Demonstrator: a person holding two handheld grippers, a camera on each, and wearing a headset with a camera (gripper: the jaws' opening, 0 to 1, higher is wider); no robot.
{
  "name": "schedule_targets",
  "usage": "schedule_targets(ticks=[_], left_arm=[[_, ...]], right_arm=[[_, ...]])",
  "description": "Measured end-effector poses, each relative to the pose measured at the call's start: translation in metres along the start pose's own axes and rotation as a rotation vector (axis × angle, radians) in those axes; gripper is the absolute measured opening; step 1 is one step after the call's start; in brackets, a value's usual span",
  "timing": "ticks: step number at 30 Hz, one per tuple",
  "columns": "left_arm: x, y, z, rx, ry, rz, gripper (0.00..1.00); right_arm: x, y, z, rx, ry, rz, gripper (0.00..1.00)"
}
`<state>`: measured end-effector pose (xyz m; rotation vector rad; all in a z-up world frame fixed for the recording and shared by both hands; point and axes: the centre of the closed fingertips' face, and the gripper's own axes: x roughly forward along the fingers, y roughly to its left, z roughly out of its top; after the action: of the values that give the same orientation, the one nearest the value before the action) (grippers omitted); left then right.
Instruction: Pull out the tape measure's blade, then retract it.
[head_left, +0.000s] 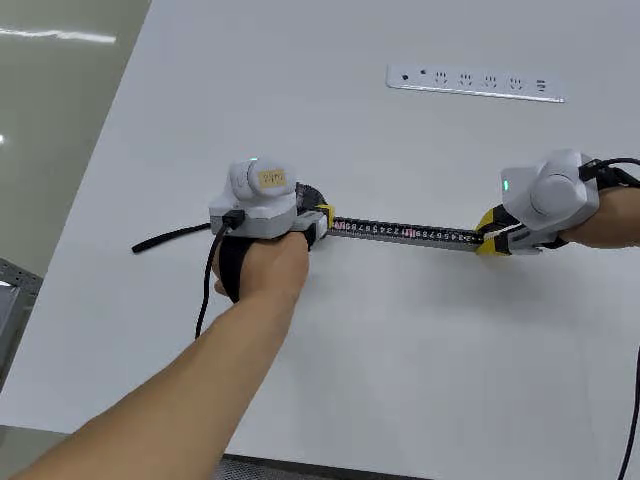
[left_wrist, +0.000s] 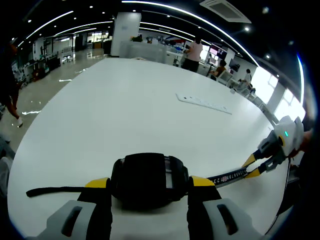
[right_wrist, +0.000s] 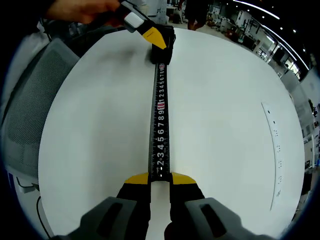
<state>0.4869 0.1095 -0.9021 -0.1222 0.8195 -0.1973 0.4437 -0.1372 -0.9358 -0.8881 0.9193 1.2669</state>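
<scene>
My left gripper (left_wrist: 149, 183) is shut on the black tape measure case (left_wrist: 149, 179), which rests on the white table. In the head view the left gripper (head_left: 318, 222) holds the case (head_left: 311, 194) at centre left. The black blade (head_left: 405, 233) with white numbers runs right from the case to my right gripper (head_left: 484, 240), which is shut on the blade's end. In the right gripper view the blade (right_wrist: 160, 120) stretches straight ahead from the yellow-tipped jaws of the right gripper (right_wrist: 160, 179) to the case (right_wrist: 164, 47). A black wrist strap (head_left: 170, 238) trails left from the case.
A white power strip (head_left: 474, 83) lies at the far right of the table (head_left: 400, 360). The table's left edge borders a glossy floor (head_left: 50, 110). A grey mesh chair (right_wrist: 35, 115) stands beside the table. People stand in the background of the gripper views.
</scene>
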Motion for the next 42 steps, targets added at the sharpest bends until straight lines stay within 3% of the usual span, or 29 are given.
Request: schedule_targets(ticks=[32,42], left_arm=[[0.001,0.000,0.001,-0.002,0.001,-0.004,0.57],[0.002,-0.001,0.001,-0.002,0.003,-0.009,0.57]], right_arm=[[0.010,-0.005,0.023,-0.003,-0.026,0.003,0.13],[0.015,-0.008,0.036,-0.006,-0.046,0.006,0.13]])
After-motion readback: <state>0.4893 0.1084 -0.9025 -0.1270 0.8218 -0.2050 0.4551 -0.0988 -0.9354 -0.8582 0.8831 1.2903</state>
